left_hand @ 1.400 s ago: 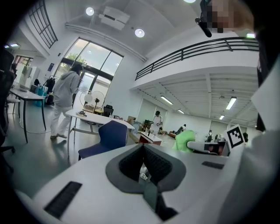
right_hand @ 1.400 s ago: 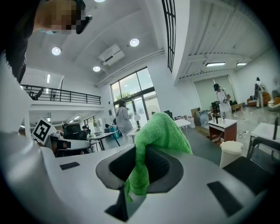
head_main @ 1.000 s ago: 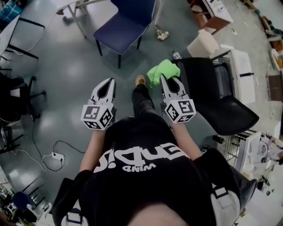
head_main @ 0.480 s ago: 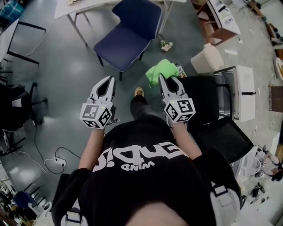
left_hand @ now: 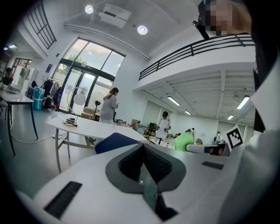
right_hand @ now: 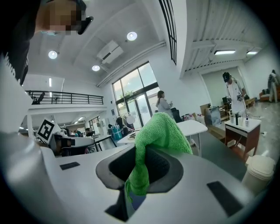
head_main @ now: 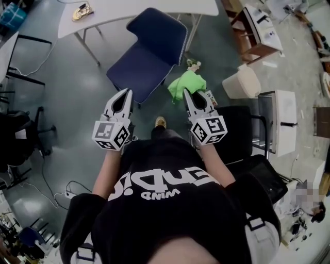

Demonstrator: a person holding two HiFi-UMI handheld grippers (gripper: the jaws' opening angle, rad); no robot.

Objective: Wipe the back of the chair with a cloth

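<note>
The right gripper (head_main: 186,94) has its jaws pressed onto the green cloth (head_main: 185,85), which is pinched by a lower fold. Most of the cloth stands free above and beyond the jaw tips, and a short end hangs down between the jaws toward the camera in the right gripper view. I think this is a useful way to hold it, because the loose bunch in front can meet a surface before the hard jaws do. The left gripper (head_main: 126,93) has its jaws closed together with nothing between them; it is held level beside the right one, apart from it, and seems only to wait. Both grippers point forward, away from the person's body. Straight ahead, on the far side of them, stands the blue chair (head_main: 149,49), with its seat on the near left and its back on the far right, close to the white table (head_main: 135,11). The cloth is in the air, near the right edge of this chair but not touching it. A black chair (head_main: 242,136) stands at the near right, next to the person, and a pale bin (head_main: 241,82) is farther to the right. Which chair is meant I cannot say for sure; by the direction of the grippers I judge it is the blue one, and wiping is not yet begun.
</note>
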